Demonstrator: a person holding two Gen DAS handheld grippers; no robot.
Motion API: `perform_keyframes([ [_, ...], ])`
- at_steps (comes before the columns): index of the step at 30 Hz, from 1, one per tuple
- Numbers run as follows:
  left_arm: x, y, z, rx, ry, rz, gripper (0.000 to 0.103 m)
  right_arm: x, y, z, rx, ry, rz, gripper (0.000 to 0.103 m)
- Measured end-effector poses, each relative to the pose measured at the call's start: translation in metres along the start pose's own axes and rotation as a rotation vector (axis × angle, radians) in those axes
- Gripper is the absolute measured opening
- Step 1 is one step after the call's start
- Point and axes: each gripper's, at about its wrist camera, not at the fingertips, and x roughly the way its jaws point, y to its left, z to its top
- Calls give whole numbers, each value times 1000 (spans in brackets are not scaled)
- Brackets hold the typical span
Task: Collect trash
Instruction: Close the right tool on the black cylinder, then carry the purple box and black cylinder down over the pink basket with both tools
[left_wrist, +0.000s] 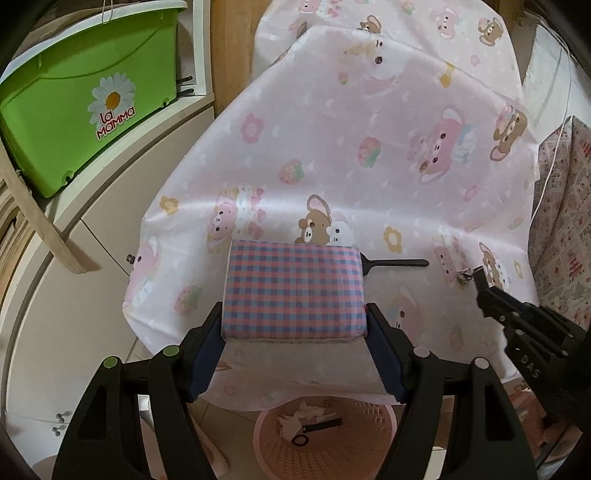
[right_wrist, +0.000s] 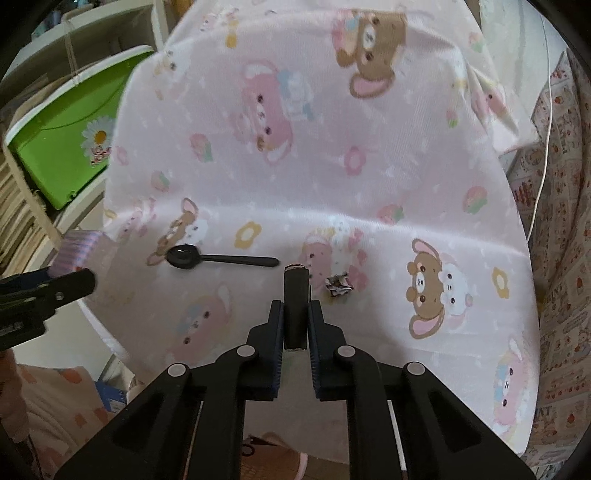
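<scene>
Left gripper (left_wrist: 293, 325): clamped on a checked packet (left_wrist: 293, 290), held above the table's near edge.
Right gripper (right_wrist: 295, 321): pinching a dark stick-shaped scrap (right_wrist: 295, 306) between its 2 fingers, over the pink tablecloth (right_wrist: 332, 177).
Basket (left_wrist: 369, 443): pink, on the floor below the table edge, already holding paper scraps and black bits.
Left on cloth: a black spoon (right_wrist: 221, 259) and a crumpled wrapper (right_wrist: 338, 285), just beside the right fingertips.
Step, as I judge it: carry both loads to the basket.
Doing it well: keep both grips firm, lower until each piece hangs inside the rim, then let go, 1 at a time.
</scene>
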Motion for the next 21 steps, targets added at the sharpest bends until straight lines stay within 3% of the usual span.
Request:
perform_keyframes([
  [7, -2, -6, -3, 28, 4, 6, 70, -15, 17, -1, -76, -34, 17, 14],
  [11, -17, -6, 1, 19, -2, -14, 70, -31, 19, -3, -89, -21, 50, 14],
  [16, -41, -6, -1, 19, 5, -55, 70, -62, 23, -2, -93, -6, 27, 14],
  [21, -51, -12, -19, 64, 40, -63, 70, -89, 39, -23, -148, -20, 66, 14],
])
